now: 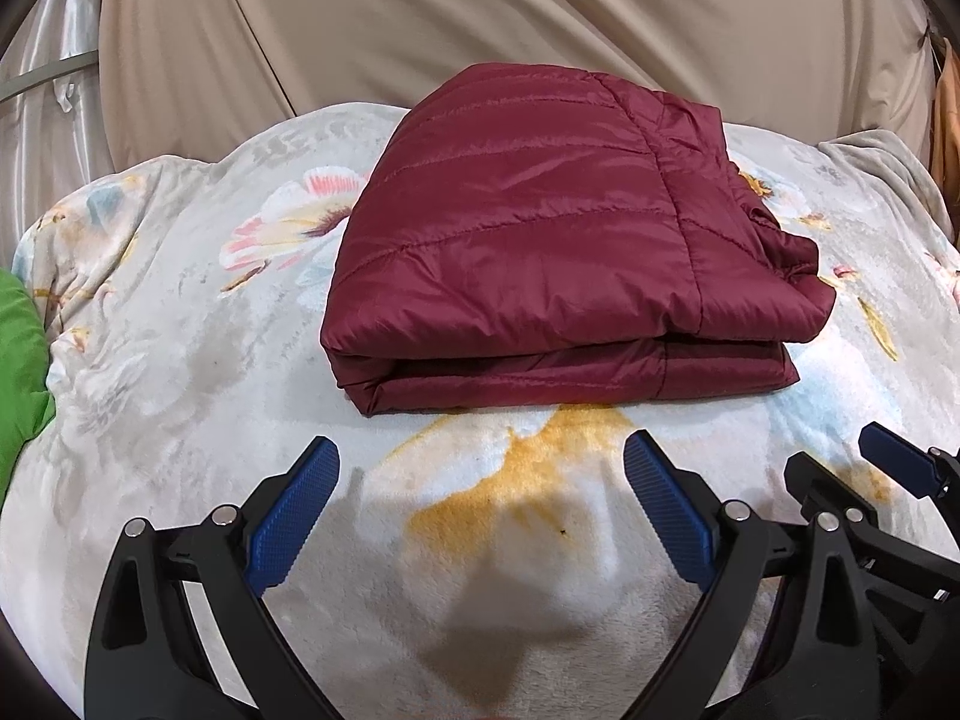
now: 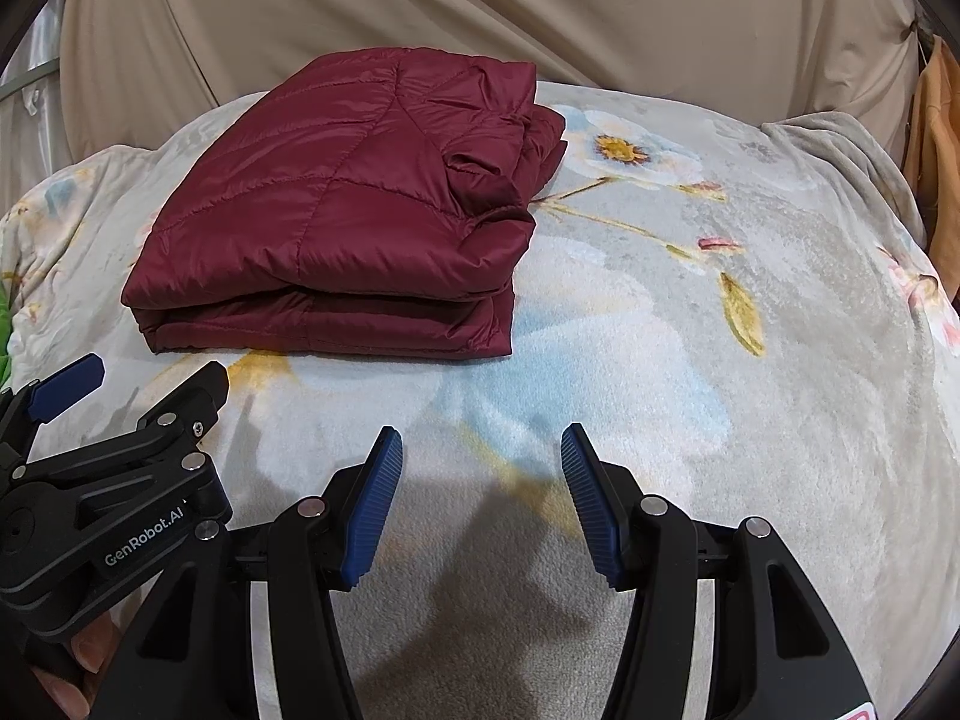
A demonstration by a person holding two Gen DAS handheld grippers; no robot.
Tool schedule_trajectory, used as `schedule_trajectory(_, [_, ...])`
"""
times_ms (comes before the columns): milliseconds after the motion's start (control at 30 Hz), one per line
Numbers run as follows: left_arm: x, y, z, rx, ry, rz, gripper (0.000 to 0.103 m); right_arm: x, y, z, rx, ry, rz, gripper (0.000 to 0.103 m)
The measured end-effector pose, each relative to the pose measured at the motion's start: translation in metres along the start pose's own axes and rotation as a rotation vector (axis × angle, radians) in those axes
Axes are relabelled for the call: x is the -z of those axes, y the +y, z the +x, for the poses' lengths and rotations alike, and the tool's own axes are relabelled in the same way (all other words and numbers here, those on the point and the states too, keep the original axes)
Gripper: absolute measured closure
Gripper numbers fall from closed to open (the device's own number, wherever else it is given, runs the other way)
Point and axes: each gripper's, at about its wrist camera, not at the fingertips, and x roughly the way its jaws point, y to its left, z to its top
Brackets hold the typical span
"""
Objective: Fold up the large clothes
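Both claws, the left gripper point(image 1: 482, 462) and the right gripper point(image 2: 481, 456), hang with jaws apart and nothing between them, just short of the jacket's near folded edge, which suggests the folding is done. That maroon quilted jacket point(image 1: 540, 240) lies as a compact stacked bundle on the floral blanket point(image 1: 180, 372), a loose sleeve end bunched at the jacket's right side, perhaps wanting a tuck.

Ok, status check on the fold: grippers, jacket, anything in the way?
Left gripper open, empty. Right gripper open, empty. Maroon jacket folded on floral blanket, untouched. Nothing between grippers and jacket.
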Motion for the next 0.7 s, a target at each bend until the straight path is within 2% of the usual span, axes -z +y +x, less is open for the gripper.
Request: schedule_trajectory(700, [0.0004, -0.0013, -0.0022, -0.012, -0.008, 0.004, 0.01, 0.0009, 0.0061, -0.0052, 0.031, -0.014, 0.007, 0.049])
